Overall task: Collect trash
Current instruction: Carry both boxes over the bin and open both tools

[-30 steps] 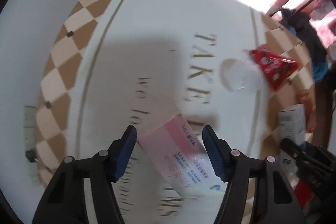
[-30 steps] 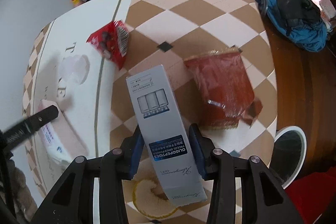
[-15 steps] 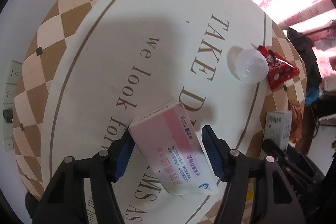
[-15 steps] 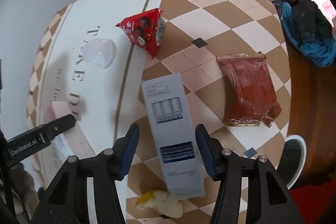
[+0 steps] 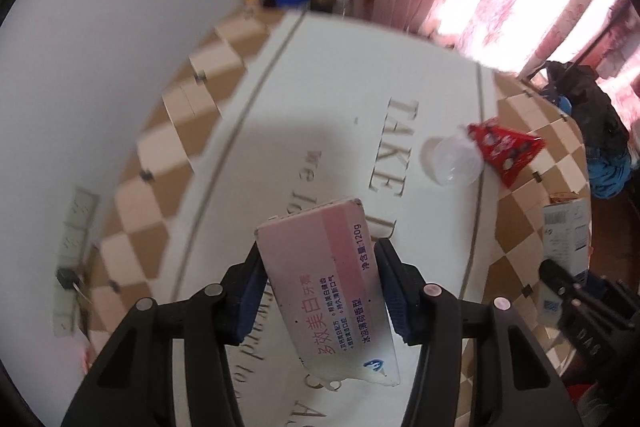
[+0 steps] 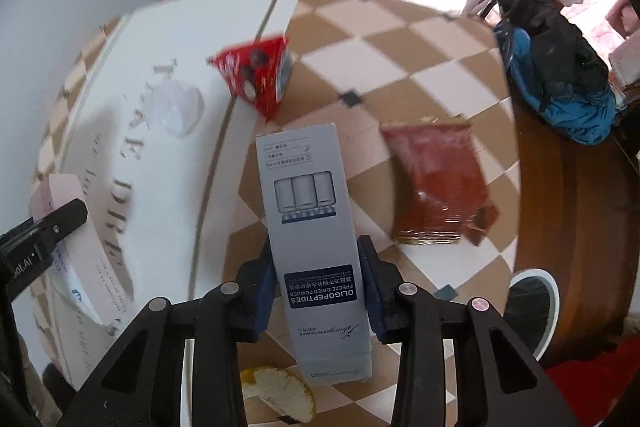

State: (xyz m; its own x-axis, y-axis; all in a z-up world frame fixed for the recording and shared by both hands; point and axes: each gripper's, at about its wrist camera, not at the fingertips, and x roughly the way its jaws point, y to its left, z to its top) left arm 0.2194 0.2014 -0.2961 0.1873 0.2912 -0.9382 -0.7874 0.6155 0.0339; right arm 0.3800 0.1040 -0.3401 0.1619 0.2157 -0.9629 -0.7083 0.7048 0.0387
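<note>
Pink curtains back a cloth-covered bench (image 5: 328, 99). Left gripper (image 5: 320, 287) fingers clamp a pink toothpaste carton (image 5: 324, 275), lifted for binning. Right gripper (image 6: 318, 283) fingers likewise pinch a grey-white powder box (image 6: 312, 227) above checkered cloth.

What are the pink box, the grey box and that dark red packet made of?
Pink box: likely thin printed cardboard, with crisp folded edges and a matte face. Grey box: the same kind of carton, with a slight sheen. Dark red packet: probably plastic film, crinkled and glossy with glints.
</note>
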